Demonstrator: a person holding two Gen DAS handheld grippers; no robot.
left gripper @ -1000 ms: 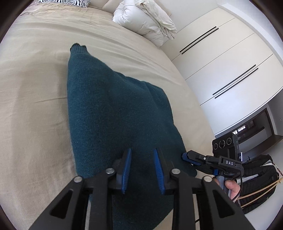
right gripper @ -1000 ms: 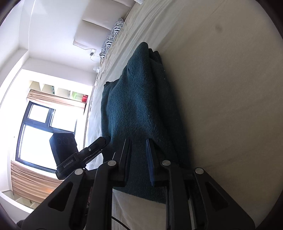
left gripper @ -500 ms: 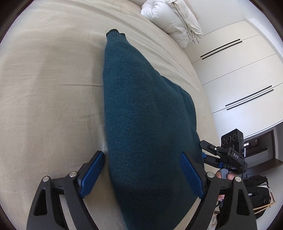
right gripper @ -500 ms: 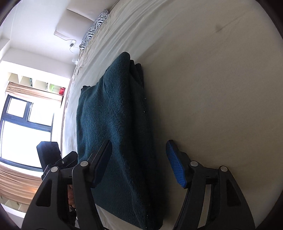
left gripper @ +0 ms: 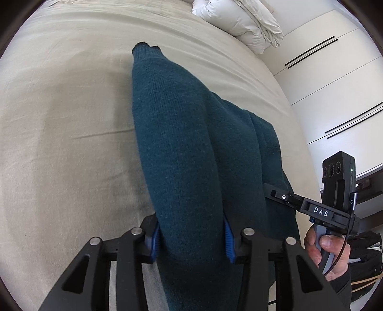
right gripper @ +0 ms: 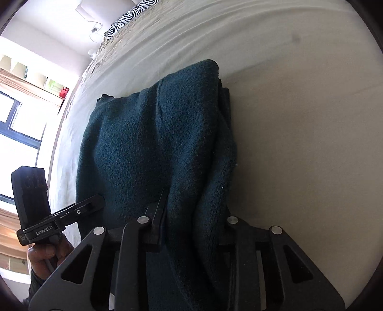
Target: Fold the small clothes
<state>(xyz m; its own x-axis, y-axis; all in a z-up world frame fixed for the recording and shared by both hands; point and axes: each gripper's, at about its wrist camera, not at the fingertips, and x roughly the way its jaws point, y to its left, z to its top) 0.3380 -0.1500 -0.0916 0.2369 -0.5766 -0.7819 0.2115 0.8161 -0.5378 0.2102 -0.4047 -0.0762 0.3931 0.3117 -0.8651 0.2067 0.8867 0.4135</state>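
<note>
— Knitwear, left wrist view first: how will that teal sweater (left gripper: 182, 148) handle?

— Soft and limp, with some weight to it, I'd judge; the thick knit should resist slipping. It lies on the beige bed sheet (left gripper: 67, 143), already doubled into a long band, its ribbed end pointing toward the white duvet (left gripper: 241, 21). The left gripper (left gripper: 191, 235) has its blue pads (left gripper: 228, 241) pressed against either side of a raised fold at the near end, clamped on the cloth.

— And where would you take hold?

— At that near edge, both layers together, so nothing sags loose.

— Right wrist view?

— Same sweater (right gripper: 153, 148), fuzzy dark teal, stacked layers showing along its right edge, lying flat on the sheet (right gripper: 299, 143). The right gripper (right gripper: 195, 215) straddles a thick bunch of it, fingers tight against the fabric, gripping the neighbouring corner. The other handset (right gripper: 57, 217) sits just beside, in the person's hand (right gripper: 47, 258).
</note>
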